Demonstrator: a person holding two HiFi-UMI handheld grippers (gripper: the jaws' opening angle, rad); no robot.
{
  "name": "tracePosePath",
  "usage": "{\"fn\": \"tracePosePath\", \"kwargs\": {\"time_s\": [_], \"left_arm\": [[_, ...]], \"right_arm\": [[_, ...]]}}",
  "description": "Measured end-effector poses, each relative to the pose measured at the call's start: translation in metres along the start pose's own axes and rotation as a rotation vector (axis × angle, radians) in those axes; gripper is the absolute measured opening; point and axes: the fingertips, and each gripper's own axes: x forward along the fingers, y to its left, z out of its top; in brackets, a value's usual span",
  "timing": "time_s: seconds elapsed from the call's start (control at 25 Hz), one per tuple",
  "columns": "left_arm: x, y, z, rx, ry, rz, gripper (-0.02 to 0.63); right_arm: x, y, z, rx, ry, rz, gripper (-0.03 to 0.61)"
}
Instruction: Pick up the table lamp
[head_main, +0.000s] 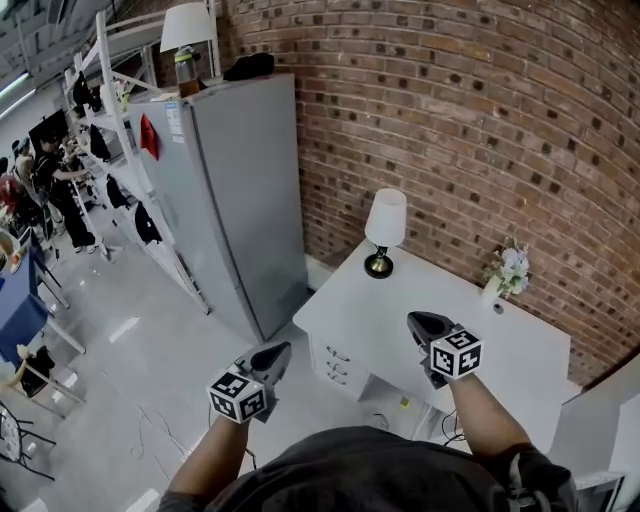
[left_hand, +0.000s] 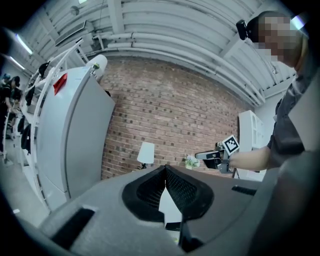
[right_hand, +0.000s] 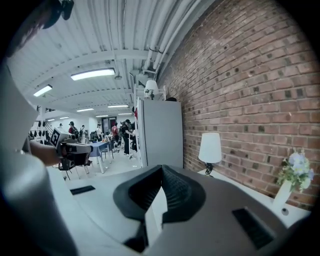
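Observation:
The table lamp has a white shade and a dark round base, and it stands upright at the far left corner of the white desk, against the brick wall. It also shows in the left gripper view as the lamp and in the right gripper view as the lamp. My left gripper hangs over the floor to the left of the desk, shut and holding nothing. My right gripper hovers over the desk's middle, short of the lamp, shut and empty. Both are well apart from the lamp.
A small white vase of flowers stands at the desk's back right. A tall grey refrigerator rises left of the desk, with another lamp on top. Shelving and people fill the far left. Cables lie on the floor under the desk.

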Motion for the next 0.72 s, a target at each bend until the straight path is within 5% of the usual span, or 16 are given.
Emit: {"fn": "tracePosePath", "kwargs": {"time_s": [0.44, 0.72], "left_arm": [[0.155, 0.057, 0.013, -0.029, -0.027, 0.163, 0.005], [0.210, 0.085, 0.010, -0.033, 0.024, 0.153, 0.005]], "right_arm": [[0.118, -0.150, 0.011, -0.029, 0.012, 0.180, -0.006], [0.165, -0.198, -0.008, 0.024, 0.033, 0.180, -0.006]]}}
